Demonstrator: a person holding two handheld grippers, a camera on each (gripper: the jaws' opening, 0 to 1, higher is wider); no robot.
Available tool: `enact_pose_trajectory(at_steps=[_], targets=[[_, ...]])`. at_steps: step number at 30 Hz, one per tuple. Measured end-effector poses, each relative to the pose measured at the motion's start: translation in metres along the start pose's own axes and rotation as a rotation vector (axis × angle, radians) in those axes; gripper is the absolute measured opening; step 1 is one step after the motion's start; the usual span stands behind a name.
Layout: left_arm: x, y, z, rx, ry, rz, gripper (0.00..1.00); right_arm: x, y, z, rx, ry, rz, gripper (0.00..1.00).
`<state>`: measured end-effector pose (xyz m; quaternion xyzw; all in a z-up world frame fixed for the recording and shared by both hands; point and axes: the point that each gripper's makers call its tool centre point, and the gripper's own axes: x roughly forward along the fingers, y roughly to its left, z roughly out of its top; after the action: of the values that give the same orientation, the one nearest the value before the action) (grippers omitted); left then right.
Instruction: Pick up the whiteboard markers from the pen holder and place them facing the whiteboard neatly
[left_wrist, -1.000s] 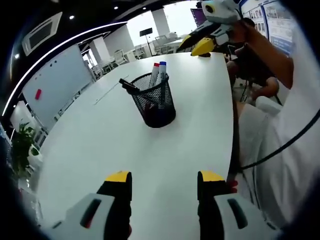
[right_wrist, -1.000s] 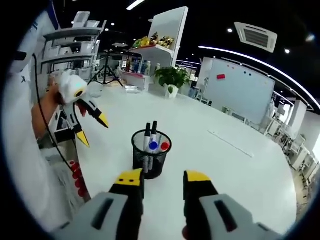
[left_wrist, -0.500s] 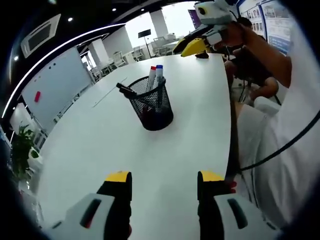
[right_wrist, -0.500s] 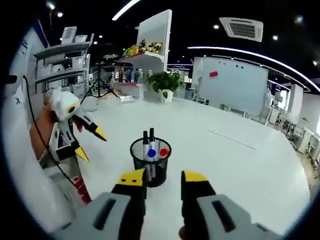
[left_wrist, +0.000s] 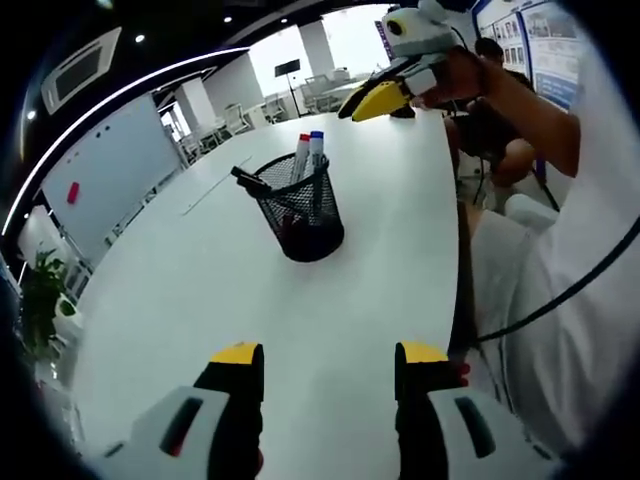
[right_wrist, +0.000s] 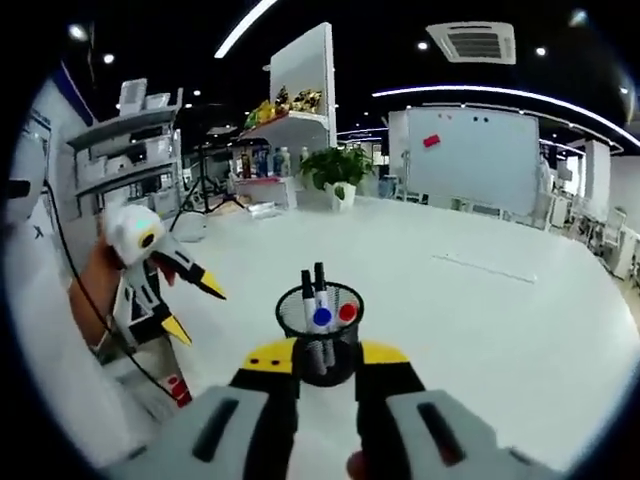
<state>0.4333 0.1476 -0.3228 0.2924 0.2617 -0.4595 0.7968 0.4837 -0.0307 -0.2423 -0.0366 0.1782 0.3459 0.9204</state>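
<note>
a black wire-mesh pen holder (left_wrist: 307, 209) stands upright on the broad white table (left_wrist: 200, 290), well out ahead of the left gripper (left_wrist: 325, 358). in the left gripper view that gripper's yellow-tipped jaws stand parted with bare tabletop between them, holding nothing. several markers rise out of the holder: a red-capped marker (left_wrist: 301, 155) and a blue-capped marker (left_wrist: 316, 150) stand side by side at its far rim, and a black marker (left_wrist: 253, 181) leans out over the left rim. the right gripper (left_wrist: 375, 98) comes in from the upper right, held in a person's hand (left_wrist: 468, 75), its yellow jaw tips just above and beyond the holder. a white sleeve (left_wrist: 560, 300) with a black cable over it takes up the right side.

in the right gripper view the pen holder (right_wrist: 323, 335) sits right at the tips of the right gripper (right_wrist: 325, 354); the jaws are spread with the holder showing in the gap, though whether they touch it is hard to judge from this angle. the blue-capped marker (right_wrist: 321, 317) and red-capped marker (right_wrist: 346, 312) show cap-up inside, with two black markers (right_wrist: 313, 284) behind them. the left gripper (right_wrist: 195, 305) hangs off to the left, jaws apart and free of any load. a large whiteboard (right_wrist: 475, 158) stands on the far side of the room, and a potted green plant (right_wrist: 335, 172) sits near the table's far end.
</note>
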Motion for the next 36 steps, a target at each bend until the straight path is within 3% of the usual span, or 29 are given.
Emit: enact_pose_trajectory(at_steps=[7,25,36], targets=[[-0.001,-0.003,-0.003,-0.001,0.005,-0.004,0.54,0.003,-0.002,0.006,0.069,-0.034,0.015,0.2],[-0.001,-0.003,-0.007,-0.01,0.004,-0.005,0.54,0.023,0.009,0.007,0.121,-0.052,0.048,0.2],[-0.005,-0.004,-0.015,-0.024,0.01,0.003,0.54,0.03,0.005,0.007,0.232,-0.082,0.093,0.18]])
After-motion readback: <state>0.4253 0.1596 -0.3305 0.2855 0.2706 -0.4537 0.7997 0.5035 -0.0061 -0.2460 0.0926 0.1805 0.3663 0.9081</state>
